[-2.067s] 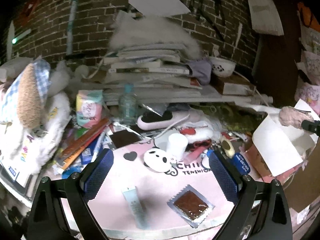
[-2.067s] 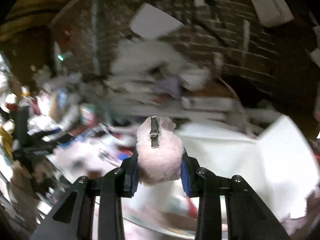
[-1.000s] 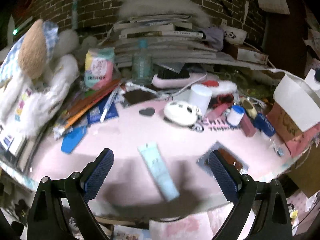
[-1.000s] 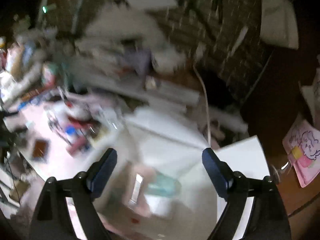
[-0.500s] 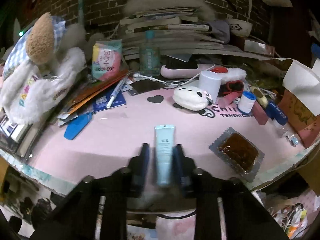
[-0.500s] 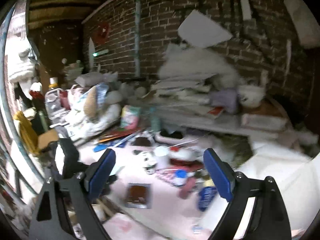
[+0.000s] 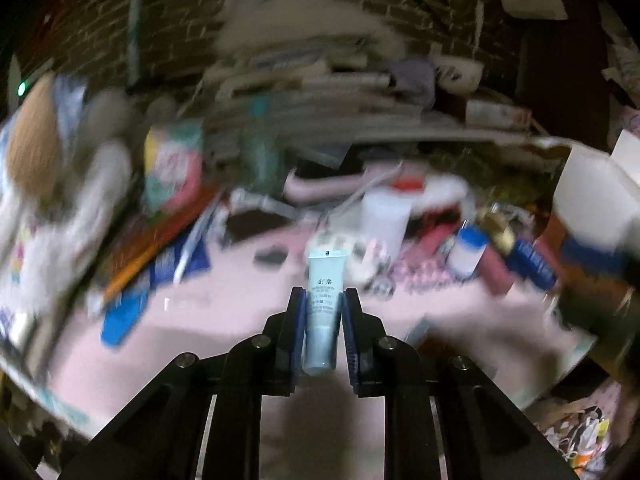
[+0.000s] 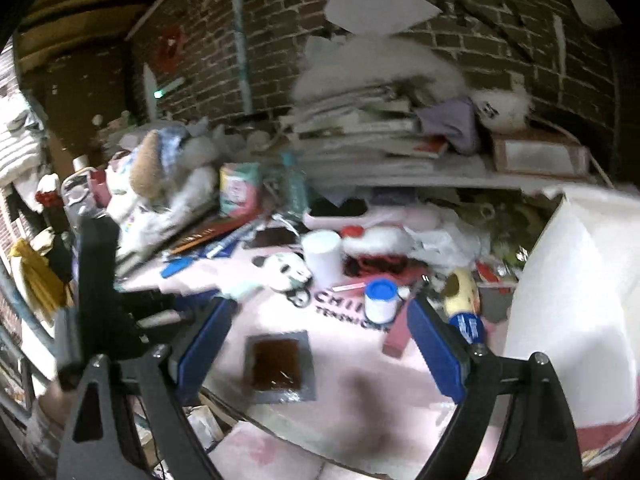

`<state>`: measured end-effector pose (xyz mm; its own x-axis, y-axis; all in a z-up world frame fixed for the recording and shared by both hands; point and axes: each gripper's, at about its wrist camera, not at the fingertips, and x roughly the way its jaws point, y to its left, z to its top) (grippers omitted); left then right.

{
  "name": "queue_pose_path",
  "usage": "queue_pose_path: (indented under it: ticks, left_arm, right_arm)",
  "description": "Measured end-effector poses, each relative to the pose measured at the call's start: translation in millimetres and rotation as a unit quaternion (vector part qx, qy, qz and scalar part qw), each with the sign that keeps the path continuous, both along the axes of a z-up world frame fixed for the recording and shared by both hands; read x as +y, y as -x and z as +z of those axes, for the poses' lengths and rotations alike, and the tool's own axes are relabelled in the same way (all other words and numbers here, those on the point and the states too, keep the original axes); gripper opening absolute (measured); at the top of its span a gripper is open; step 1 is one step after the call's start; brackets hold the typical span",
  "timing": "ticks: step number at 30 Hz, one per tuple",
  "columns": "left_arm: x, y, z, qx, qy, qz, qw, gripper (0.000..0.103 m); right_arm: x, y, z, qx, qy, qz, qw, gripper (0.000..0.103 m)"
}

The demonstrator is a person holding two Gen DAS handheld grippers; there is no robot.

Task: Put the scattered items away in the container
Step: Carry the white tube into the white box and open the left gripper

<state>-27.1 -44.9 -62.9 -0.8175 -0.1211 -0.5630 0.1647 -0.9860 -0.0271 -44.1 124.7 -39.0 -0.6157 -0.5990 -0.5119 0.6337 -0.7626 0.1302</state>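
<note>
Left wrist view: my left gripper (image 7: 324,312) fingers clamp the pale blue tube (image 7: 323,304), lifted off the pink desk (image 7: 224,312). Right gripper (image 8: 320,344) fingers wide, empty, above the foil sachet (image 8: 279,364). White container (image 8: 576,300) at right; most clutter remains.

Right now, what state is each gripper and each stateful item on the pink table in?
left gripper: shut on the tube
pale blue tube: clamped between the pads, flat crimped end pointing away
right gripper: open, nothing between its fingers, above the packet
brown foil packet: lying flat on the pink table, sealed as far as visible
blue-capped jar: upright, cap on
white container: upright at the table's right; contents not visible
</note>
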Motion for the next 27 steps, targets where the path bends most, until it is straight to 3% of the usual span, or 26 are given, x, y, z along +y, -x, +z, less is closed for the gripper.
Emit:
queue_pose_path:
  ticks: [4,7,9,12,16,19,27]
  left_arm:
    - [14,19,44,0.04,0.007,-0.033,0.9986,0.013]
    - [36,33,83,0.066,0.006,-0.086,0.9941,0.013]
    - [53,40,104,0.077,0.001,-0.125,0.9891,0.013]
    - [90,54,134,0.077,-0.01,-0.208,0.9749,0.013]
    - [143,79,153,0.038,-0.022,-0.299,0.9531,0.013]
    - [183,98,153,-0.006,0.001,-0.347,0.9379,0.013]
    - [250,128,132,-0.108,0.035,-0.409,0.9056,0.013]
  right_arm:
    - [4,1,-15,-0.015,0.011,0.0,1.0,0.088]
    - [0,-2,-22,-0.011,0.0,-0.003,1.0,0.088]
    - [-2,-5,-28,-0.003,-0.008,-0.014,1.0,0.088]
    - [-2,-8,-35,0.006,-0.01,-0.027,1.0,0.088]
    - [-2,-8,-41,-0.001,-0.006,-0.028,1.0,0.088]
    - [0,-8,-42,-0.004,-0.003,-0.031,0.999,0.088]
    - [25,2,-48,-0.026,0.036,-0.072,0.996,0.088]
